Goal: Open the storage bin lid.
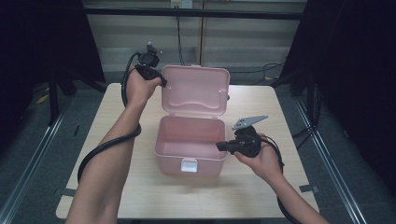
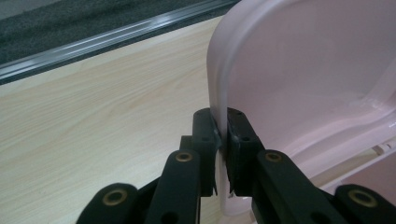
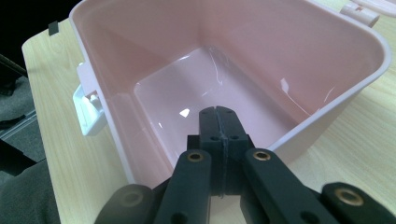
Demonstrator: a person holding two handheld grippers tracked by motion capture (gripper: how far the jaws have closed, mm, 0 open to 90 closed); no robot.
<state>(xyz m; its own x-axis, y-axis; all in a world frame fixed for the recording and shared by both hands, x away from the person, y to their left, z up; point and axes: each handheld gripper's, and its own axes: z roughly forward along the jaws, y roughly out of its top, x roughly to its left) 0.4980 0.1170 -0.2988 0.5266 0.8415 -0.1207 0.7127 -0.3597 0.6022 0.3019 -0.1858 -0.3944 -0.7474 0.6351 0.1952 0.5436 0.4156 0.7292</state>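
Note:
A pink plastic box (image 1: 189, 158) stands open in the middle of the table, and its inside (image 3: 187, 88) is empty. Its lid (image 1: 196, 91) stands upright at the back. My left gripper (image 1: 162, 81) is at the lid's upper left corner, shut on the lid's edge (image 2: 219, 93); the rim sits pinched between the two pads. My right gripper (image 1: 219, 146) hovers at the box's right rim (image 3: 327, 107), pointing into the box. Its jaws are shut together with nothing between them (image 3: 218, 126).
A white latch (image 1: 188, 165) hangs on the box's front wall, also seen as the white latch (image 3: 88, 109) in the right gripper view. The light wooden table (image 1: 261, 186) has bare room on all sides of the box. Metal rails run along the floor beside the table.

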